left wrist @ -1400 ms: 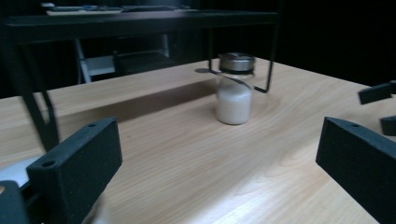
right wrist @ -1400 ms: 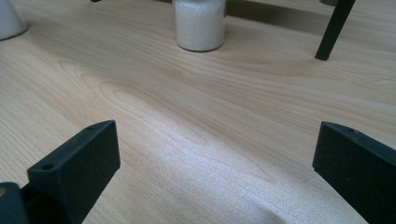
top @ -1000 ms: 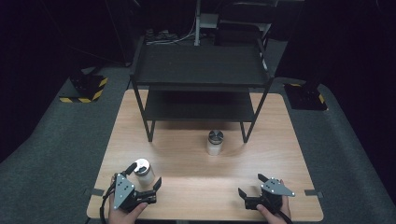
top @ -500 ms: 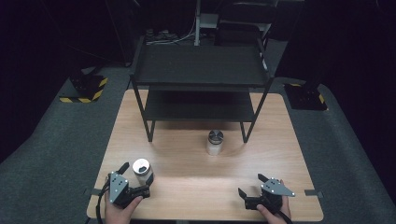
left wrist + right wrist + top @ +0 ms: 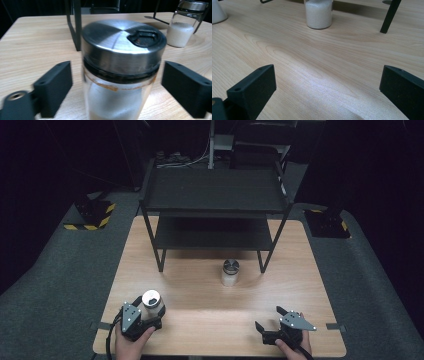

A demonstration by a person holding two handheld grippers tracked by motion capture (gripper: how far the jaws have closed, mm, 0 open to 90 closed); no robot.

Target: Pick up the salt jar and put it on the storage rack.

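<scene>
High view: two shaker jars (image 5: 151,302) (image 5: 230,272)

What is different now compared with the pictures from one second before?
The left gripper moved forward around the near shaker jar, and its jaws have just been closing on it; gaps still show at both sides, so no grip yet. The right gripper, the far shaker jar and the shelf rack stayed as they were.

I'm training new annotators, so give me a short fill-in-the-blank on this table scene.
1. The left gripper has a ____ between its jaws, which have just been closing.
2. The near jar's lid is made of ____.
3. The far jar stands in front of a black ____.
4. The right gripper holds ____.

Missing words: jar; metal; shelf; nothing
</scene>
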